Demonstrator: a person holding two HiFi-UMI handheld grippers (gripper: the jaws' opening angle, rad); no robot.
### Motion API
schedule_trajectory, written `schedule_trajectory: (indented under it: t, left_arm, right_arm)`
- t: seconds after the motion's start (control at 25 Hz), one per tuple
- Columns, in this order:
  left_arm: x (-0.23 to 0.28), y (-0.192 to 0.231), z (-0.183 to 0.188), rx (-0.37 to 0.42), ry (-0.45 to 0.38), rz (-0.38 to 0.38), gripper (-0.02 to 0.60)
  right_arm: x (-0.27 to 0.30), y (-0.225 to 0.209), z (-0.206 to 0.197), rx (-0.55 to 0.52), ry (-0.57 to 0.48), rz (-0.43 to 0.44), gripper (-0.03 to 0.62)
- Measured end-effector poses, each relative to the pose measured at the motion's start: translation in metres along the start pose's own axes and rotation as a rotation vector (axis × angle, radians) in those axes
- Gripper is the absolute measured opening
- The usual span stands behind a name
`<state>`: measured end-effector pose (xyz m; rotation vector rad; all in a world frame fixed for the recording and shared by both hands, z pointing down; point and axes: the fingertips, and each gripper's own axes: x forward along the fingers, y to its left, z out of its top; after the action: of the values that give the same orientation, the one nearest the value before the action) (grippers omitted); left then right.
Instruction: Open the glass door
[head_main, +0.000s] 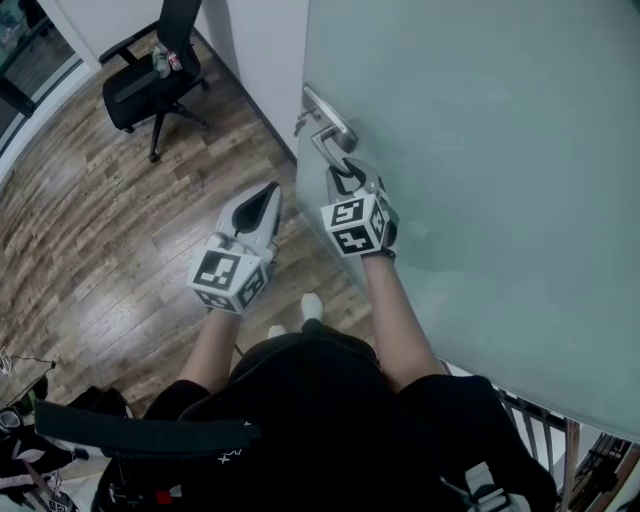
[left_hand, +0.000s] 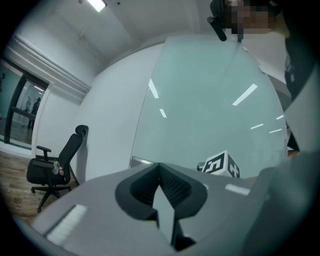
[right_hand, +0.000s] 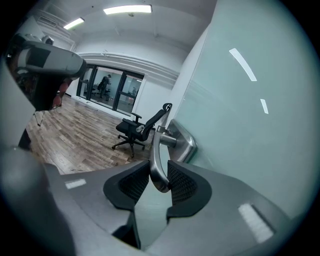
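Pale green frosted glass door (head_main: 500, 150), filling the right half of the head view, with its free edge toward the wood-plank floor (head_main: 100, 230). A brushed silver metal lever handle (head_main: 335, 150) sits on a metal plate near that edge. In the right gripper view the lever (right_hand: 157, 160) runs from the plate on the door (right_hand: 250, 125) down into the jaws. The right gripper (head_main: 350, 178) is clamped on the lever. Its 2 black ribbed pads (right_hand: 185, 182) stand on either side of the lever's end and press against it. The right forearm extends back from the gripper's marker cube toward the person's body.

The left gripper (head_main: 268, 192) hangs just beside the right one, apart from the door and handle. Its 2 jaws are together at the tips with nothing between them (left_hand: 162, 187). Ahead of it, its own view shows the door pane (left_hand: 210, 110).

Further out, 1 black wheeled office chair (head_main: 150, 80) stands on the floor beside a white wall (head_main: 260, 40), well apart from both grippers.
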<state>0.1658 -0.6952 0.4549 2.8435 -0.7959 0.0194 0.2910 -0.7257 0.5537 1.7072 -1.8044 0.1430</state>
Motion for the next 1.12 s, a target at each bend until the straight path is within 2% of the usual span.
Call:
schedule_trajectory:
  t: [0.52,1.12]
  left_arm:
    - [-0.006,0.003,-0.001,0.010,0.007,0.023,0.000]
    - [-0.045,0.014,0.002,0.017,-0.012,0.065,0.000]
  right_arm:
    - [0.003,-0.001,0.001,0.006,-0.008,-0.007,0.117]
    - [-0.004,-0.009,-0.002,-0.024,0.002,-0.064,0.132]
